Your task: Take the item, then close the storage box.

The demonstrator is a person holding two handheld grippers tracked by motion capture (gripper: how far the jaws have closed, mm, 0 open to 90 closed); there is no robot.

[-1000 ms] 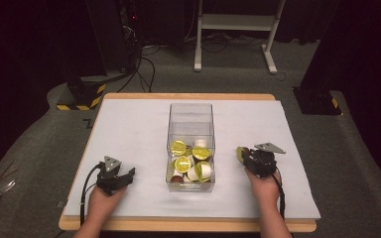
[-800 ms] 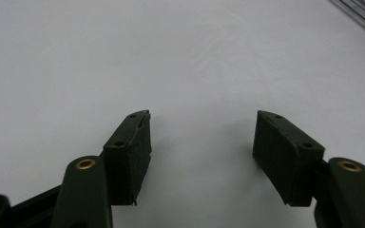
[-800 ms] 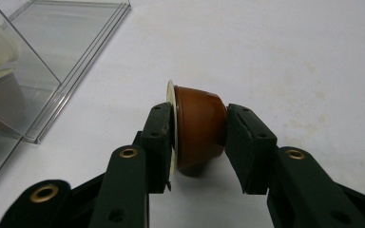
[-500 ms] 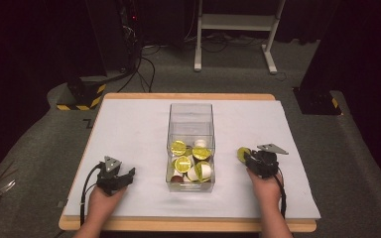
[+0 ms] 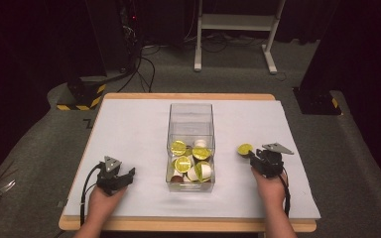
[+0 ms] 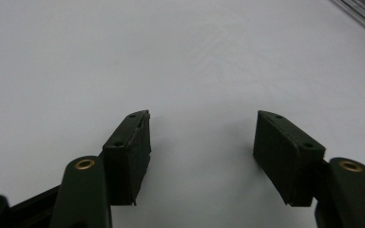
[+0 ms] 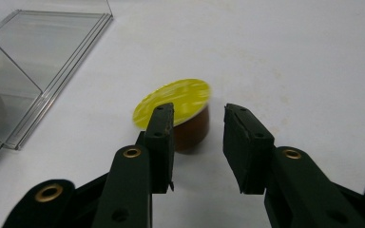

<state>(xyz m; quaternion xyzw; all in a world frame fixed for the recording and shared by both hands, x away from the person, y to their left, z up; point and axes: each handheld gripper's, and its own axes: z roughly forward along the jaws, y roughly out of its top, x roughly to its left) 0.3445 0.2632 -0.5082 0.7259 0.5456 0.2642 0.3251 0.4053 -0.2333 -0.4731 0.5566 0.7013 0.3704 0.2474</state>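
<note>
No writing is legible on the yellow-lidded capsule (image 7: 185,111), which stands on the white table (image 5: 129,129) right of centre in the high view, just ahead of the right gripper (image 7: 197,142); its jaws have just been closing, not yet pressing it. The clear box (image 5: 191,119) at centre holds similar capsules. The left gripper (image 6: 202,142) gapes empty at lower left

Black grippers (image 5: 127,173) w/ brass rivets, grey plates, black cables.
</note>
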